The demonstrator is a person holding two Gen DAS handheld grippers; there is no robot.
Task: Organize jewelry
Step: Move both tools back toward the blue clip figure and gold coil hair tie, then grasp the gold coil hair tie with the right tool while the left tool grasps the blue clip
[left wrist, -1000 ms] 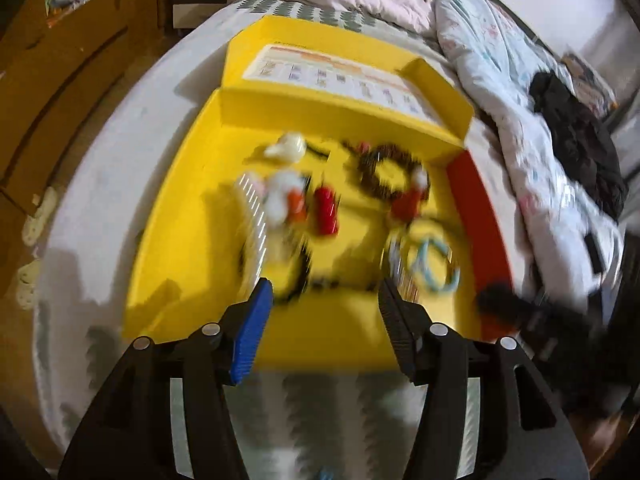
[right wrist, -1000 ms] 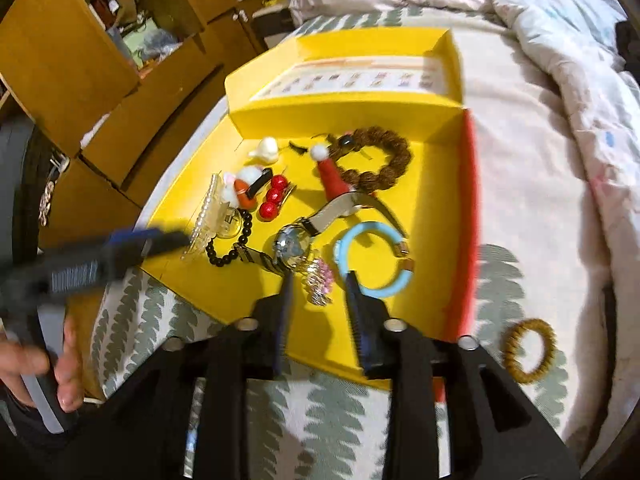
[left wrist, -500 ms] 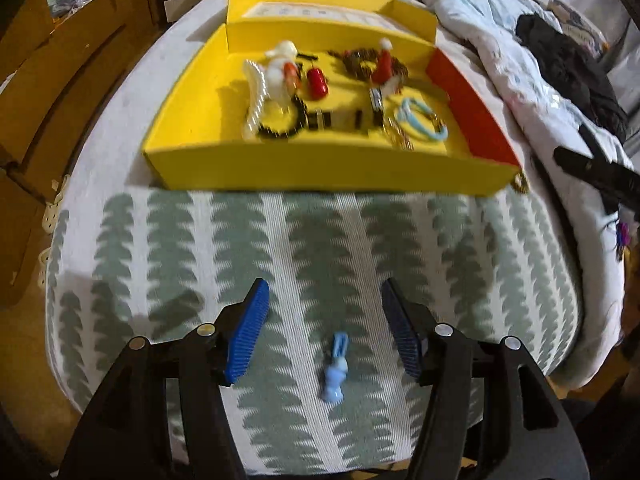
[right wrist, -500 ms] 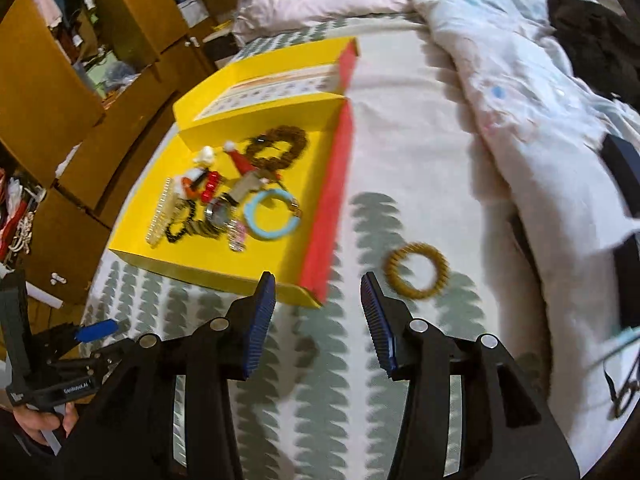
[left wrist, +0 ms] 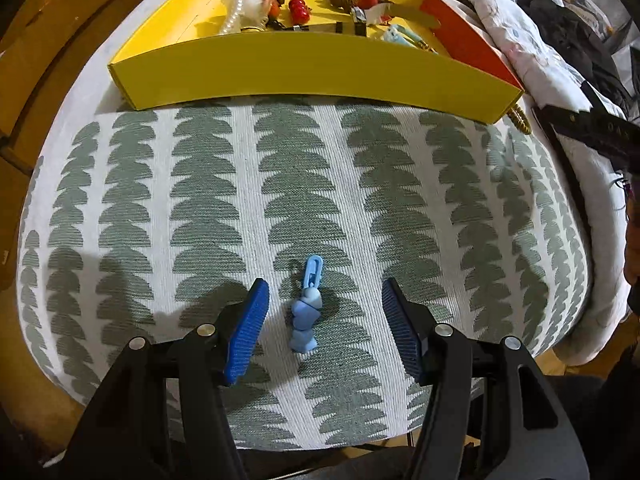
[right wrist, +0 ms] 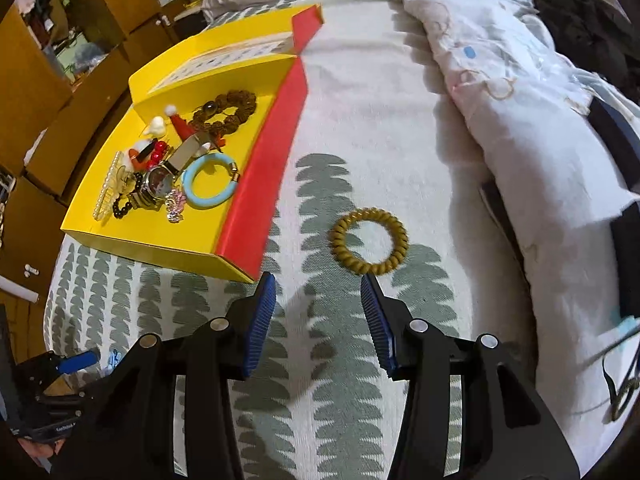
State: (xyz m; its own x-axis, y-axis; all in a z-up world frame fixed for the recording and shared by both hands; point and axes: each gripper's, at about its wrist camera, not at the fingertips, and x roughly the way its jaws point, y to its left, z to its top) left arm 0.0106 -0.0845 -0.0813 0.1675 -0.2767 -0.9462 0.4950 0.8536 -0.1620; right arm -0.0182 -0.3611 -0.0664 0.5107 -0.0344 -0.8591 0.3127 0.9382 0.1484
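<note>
A small blue clip [left wrist: 306, 312] shaped like a figure lies on the leaf-patterned bed cover. My left gripper [left wrist: 325, 286] hangs over it, open, with the clip between the two pads and touching neither. My right gripper [right wrist: 318, 280] is open and empty, its tips just short of a gold spiral hair tie [right wrist: 368, 246] on the cover. A yellow tray [right wrist: 160, 248] with a red side wall holds several pieces: a light blue bangle [right wrist: 210, 184], a brown bead bracelet [right wrist: 224, 110], a watch [right wrist: 158, 182] and a pearl clip [right wrist: 106, 192].
A rumpled white duvet [right wrist: 500, 80] and dark clothing [right wrist: 580, 28] lie to the right. Wooden cupboards [right wrist: 48, 92] stand to the left beyond the bed edge. The tray's raised front wall [left wrist: 312, 76] stands between the left gripper and the jewelry.
Both grippers pulled back from the tray. The left one came down around the blue clip. The right one swung right toward the gold hair tie and its jaws widened.
</note>
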